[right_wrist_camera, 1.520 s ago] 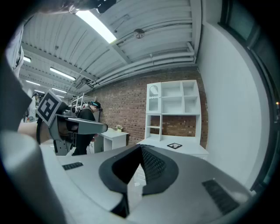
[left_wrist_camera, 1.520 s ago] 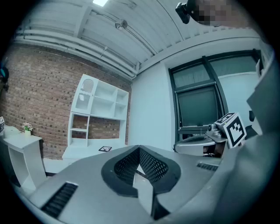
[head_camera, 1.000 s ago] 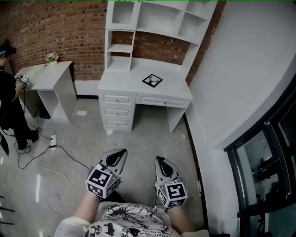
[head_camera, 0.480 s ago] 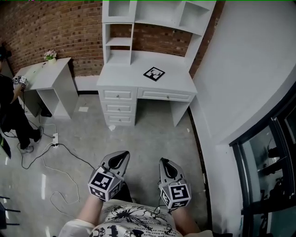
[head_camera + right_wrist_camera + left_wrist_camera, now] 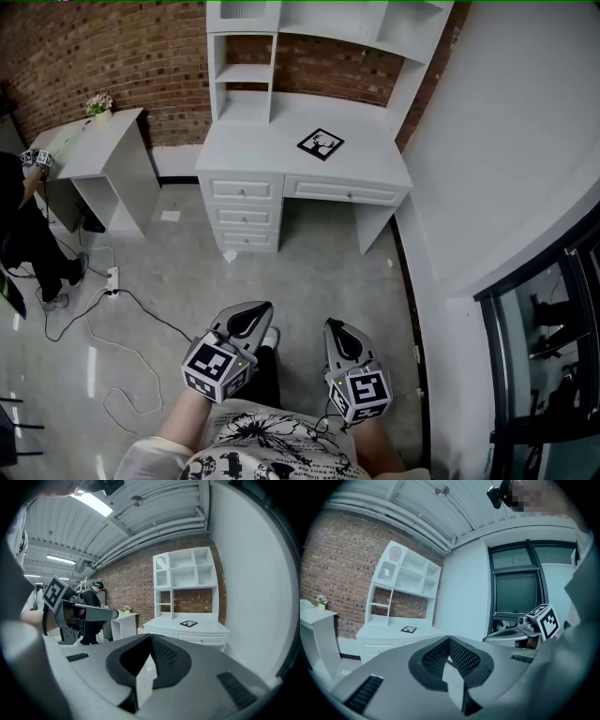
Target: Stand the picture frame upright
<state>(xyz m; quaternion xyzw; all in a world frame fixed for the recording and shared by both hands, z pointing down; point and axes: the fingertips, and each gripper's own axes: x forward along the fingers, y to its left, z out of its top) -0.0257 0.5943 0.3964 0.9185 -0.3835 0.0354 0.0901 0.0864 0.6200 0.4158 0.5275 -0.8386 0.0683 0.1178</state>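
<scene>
The picture frame (image 5: 321,143), black-edged with a deer print, lies flat on the white desk (image 5: 262,155) far ahead; it also shows small as the frame (image 5: 408,629) and the frame (image 5: 188,623) in the gripper views. My left gripper (image 5: 260,308) and right gripper (image 5: 330,325) hang low in front of my body, over the floor, well short of the desk. Both are shut with nothing between the jaws. In the left gripper view the left gripper (image 5: 449,638) points toward the desk; the right gripper (image 5: 151,636) does the same.
A white hutch with shelves (image 5: 323,19) rises behind the desk against the brick wall. A smaller white table (image 5: 89,150) with a plant (image 5: 98,103) stands at left, a person (image 5: 28,234) beside it. Cables (image 5: 112,309) trail over the grey floor. A white wall (image 5: 506,141) runs along the right.
The view has shifted toward the desk, which now sits a little lower and larger in the picture. Both grippers stay shut and keep their places in front of my body.
</scene>
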